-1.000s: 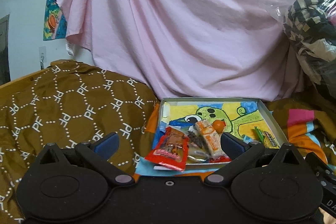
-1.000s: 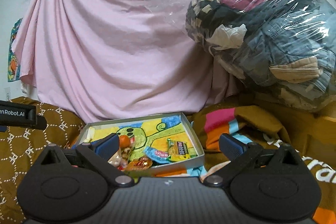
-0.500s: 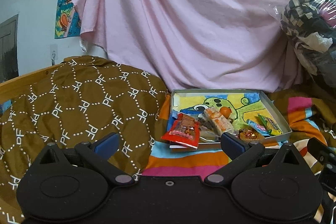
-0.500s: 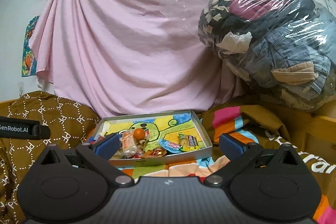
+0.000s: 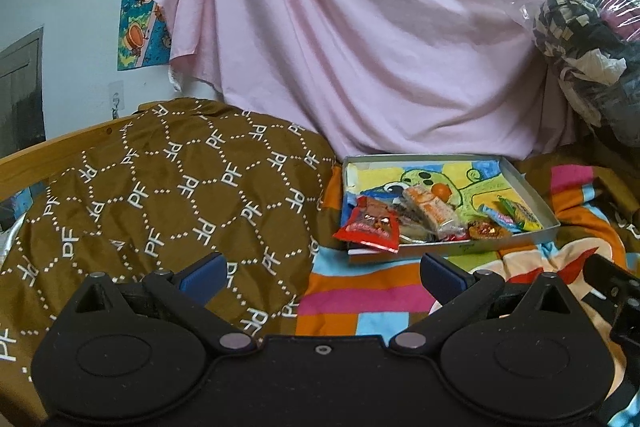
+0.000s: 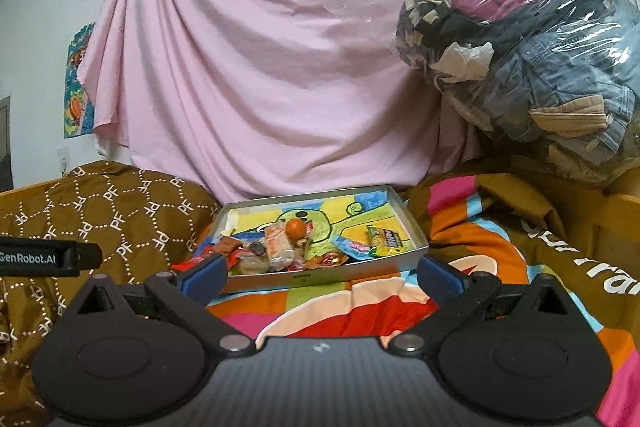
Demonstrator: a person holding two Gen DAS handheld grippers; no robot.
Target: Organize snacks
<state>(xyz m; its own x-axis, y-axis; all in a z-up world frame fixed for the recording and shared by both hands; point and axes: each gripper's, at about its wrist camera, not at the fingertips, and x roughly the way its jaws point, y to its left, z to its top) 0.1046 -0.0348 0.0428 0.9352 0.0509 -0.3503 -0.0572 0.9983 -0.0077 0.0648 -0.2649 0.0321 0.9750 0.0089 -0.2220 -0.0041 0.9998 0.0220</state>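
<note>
A shallow grey box (image 5: pixel 534 189) (image 6: pixel 412 235) with a green cartoon drawing inside lies on a striped blanket. It holds several snack packets: a red packet (image 5: pixel 370 225) hanging over its left front rim, an orange-white bar (image 5: pixel 430 213) (image 6: pixel 278 243), a small orange ball (image 5: pixel 442 191) (image 6: pixel 296 227), a yellow-green candy pack (image 5: pixel 520 215) (image 6: pixel 386 239) and a blue-pink wrapper (image 6: pixel 354 247). My left gripper (image 5: pixel 322 273) is open and empty, short of the box and to its left. My right gripper (image 6: pixel 322 273) is open and empty, just in front of the box.
A brown patterned quilt (image 5: pixel 168 195) lies left of the box. A pink sheet (image 6: pixel 260 67) hangs behind. A clear bag of clothes (image 6: pixel 532 67) is piled at the right. The colourful blanket (image 6: pixel 480 247) rises in folds right of the box.
Both grippers have pulled back and away from the box, which now looks smaller and farther. More striped blanket shows in front of it. Both grippers stayed open.
</note>
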